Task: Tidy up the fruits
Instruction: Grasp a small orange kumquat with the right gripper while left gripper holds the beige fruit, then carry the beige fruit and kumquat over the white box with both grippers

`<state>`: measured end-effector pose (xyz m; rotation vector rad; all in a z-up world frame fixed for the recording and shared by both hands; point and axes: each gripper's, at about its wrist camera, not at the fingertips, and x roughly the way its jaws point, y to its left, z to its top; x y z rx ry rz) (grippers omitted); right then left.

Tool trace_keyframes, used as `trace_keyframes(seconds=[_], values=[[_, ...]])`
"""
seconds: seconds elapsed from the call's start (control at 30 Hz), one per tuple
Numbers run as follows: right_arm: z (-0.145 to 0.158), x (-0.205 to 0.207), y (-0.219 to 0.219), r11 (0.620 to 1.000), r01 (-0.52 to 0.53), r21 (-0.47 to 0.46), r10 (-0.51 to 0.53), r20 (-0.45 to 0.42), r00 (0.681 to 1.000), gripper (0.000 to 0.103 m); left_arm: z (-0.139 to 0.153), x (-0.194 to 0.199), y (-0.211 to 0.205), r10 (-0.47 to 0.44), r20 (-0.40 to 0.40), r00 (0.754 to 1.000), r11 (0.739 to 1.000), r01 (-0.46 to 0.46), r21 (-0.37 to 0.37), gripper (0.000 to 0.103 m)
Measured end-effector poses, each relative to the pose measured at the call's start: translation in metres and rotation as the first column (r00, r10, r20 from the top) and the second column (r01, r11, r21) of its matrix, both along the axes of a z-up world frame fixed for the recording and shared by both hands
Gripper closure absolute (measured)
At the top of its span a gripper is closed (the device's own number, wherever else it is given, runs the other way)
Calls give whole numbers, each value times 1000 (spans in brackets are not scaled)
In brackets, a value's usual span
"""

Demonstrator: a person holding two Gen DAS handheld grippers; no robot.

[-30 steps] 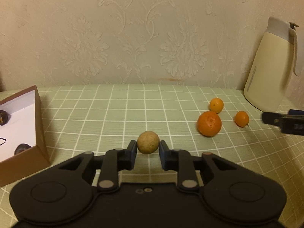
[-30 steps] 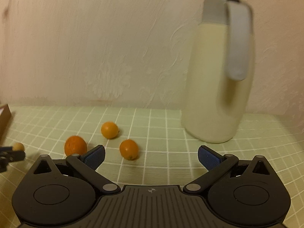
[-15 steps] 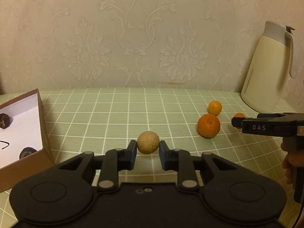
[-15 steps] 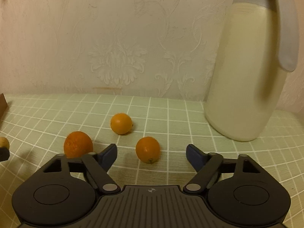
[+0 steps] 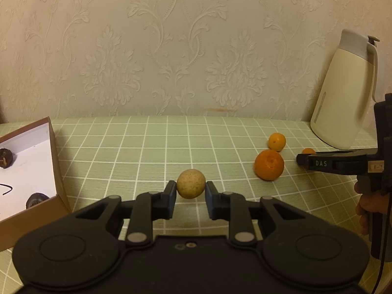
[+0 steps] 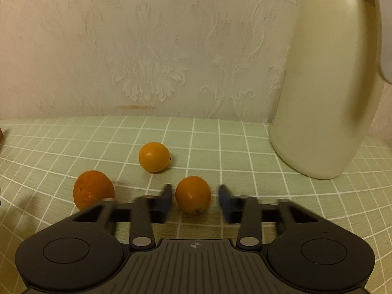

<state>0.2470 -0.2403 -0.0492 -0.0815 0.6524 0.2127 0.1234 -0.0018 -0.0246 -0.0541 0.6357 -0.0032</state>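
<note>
My left gripper [image 5: 191,189] is shut on a round tan fruit [image 5: 191,183], its pads pressing both sides just above the green checked cloth. My right gripper [image 6: 195,196] has its jaws closing around a small orange fruit [image 6: 193,194]. A narrow gap still shows on each side of that fruit, which rests on the cloth. A larger mandarin [image 6: 93,192] lies just left of the right gripper, and another small orange [image 6: 154,156] sits behind. In the left wrist view the right gripper [image 5: 301,160] reaches in from the right beside the mandarin [image 5: 269,164].
A brown cardboard box [image 5: 52,161] with a white inside stands at the left and holds dark fruits [image 5: 36,199]. A cream jug [image 6: 323,85] with a grey lid stands at the back right against the patterned wall. A hand [image 5: 367,203] holds the right gripper.
The right gripper came forward and down over the small orange, and its jaws narrowed from wide open to close on either side. The left gripper and its tan fruit stayed put.
</note>
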Motion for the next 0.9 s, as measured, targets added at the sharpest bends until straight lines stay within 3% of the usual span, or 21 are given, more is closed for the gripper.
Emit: trace_keyframes(seconds=[0.9], values=[[52, -44, -1, 999, 0, 33, -4, 122, 993, 73, 19, -19, 2, 16, 46, 999, 1000, -16, -1, 88]])
